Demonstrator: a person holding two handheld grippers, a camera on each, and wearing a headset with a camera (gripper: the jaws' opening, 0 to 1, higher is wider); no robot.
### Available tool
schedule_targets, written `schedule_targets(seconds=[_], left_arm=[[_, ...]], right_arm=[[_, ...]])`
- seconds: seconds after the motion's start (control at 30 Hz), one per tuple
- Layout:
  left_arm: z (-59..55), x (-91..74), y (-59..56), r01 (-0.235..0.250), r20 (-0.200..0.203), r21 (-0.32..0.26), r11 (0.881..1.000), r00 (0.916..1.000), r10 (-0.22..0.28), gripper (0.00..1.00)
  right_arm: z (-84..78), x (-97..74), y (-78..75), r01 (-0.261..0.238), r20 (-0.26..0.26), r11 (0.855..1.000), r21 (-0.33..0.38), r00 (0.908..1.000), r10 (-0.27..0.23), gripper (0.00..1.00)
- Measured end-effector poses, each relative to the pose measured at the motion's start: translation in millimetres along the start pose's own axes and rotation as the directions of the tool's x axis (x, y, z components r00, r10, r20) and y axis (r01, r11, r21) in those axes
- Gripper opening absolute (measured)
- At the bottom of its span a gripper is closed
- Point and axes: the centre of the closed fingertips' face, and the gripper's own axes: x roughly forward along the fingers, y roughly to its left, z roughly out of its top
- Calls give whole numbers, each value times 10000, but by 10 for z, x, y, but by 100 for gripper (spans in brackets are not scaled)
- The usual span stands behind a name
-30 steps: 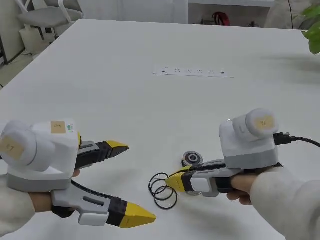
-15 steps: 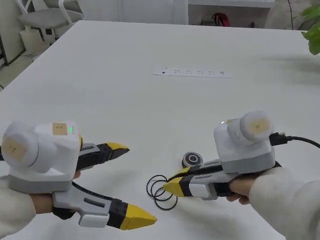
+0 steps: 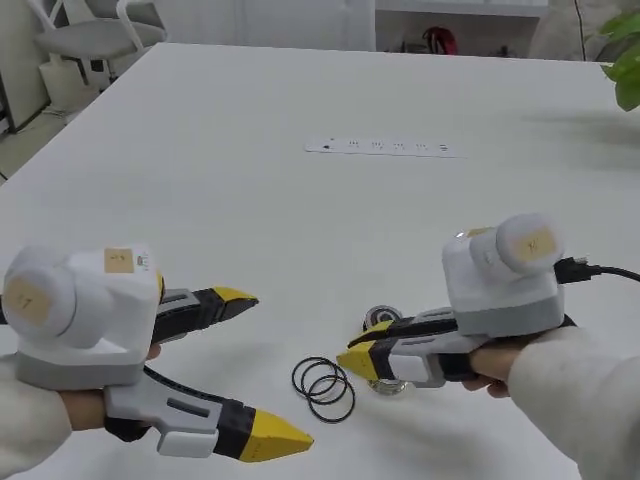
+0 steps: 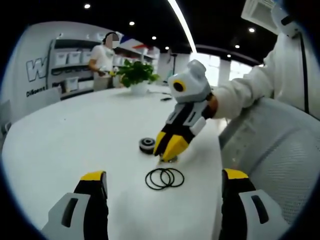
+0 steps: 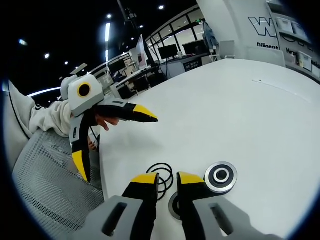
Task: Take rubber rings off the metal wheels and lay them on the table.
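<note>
Three black rubber rings [image 3: 323,383] [image 4: 164,178] [image 5: 162,170] lie overlapping on the white table [image 3: 300,220]. One metal wheel [image 3: 380,317] [image 4: 147,145] [image 5: 220,177] lies flat just behind my right gripper [image 3: 355,358] [image 4: 170,146] [image 5: 168,179]. A second wheel [image 3: 392,386] [image 5: 174,205] sits under that gripper's jaws, mostly hidden. The jaws stand a narrow gap apart, nothing visible between them, tips just right of the rings. My left gripper [image 3: 255,365] [image 4: 164,176] [image 5: 116,145] is held wide open to the rings' left, holding nothing.
A flush socket strip [image 3: 385,146] is set into the table farther back. A chair [image 3: 90,35] stands beyond the far left corner and plant leaves [image 3: 625,60] at the right edge. A person [image 4: 102,55] stands far off by shelves.
My right gripper has drawn back to the right, off the rings, which now lie uncovered. The left gripper has stayed in place.
</note>
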Motion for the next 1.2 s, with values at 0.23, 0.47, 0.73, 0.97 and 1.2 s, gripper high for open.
schedule_targets(seconds=[0.23,0.47,0.73,0.97,1.2], left_arm=[[-1,3,0,9,-16,-19,10000,10000,-9,96],[-1,3,2,0,-15,-39,10000,10000,0,96],[11,-4,16,-58,15,-15,10000,10000,58,96],[45,-13,41,-122,131,-36,9999,9998,122,96],[106,5,37,4,35,212,9998,10000,-5,96]], right_arm=[[56,-56,-82,213,246,9997,106,9995,-216,13],[133,-123,-126,407,543,9990,197,9977,-417,14],[250,-270,-283,818,1072,9962,286,9906,-844,14],[346,-419,-421,1102,1612,9907,796,9794,-1218,15],[369,-472,-494,1280,1776,9865,1021,9734,-1446,16]])
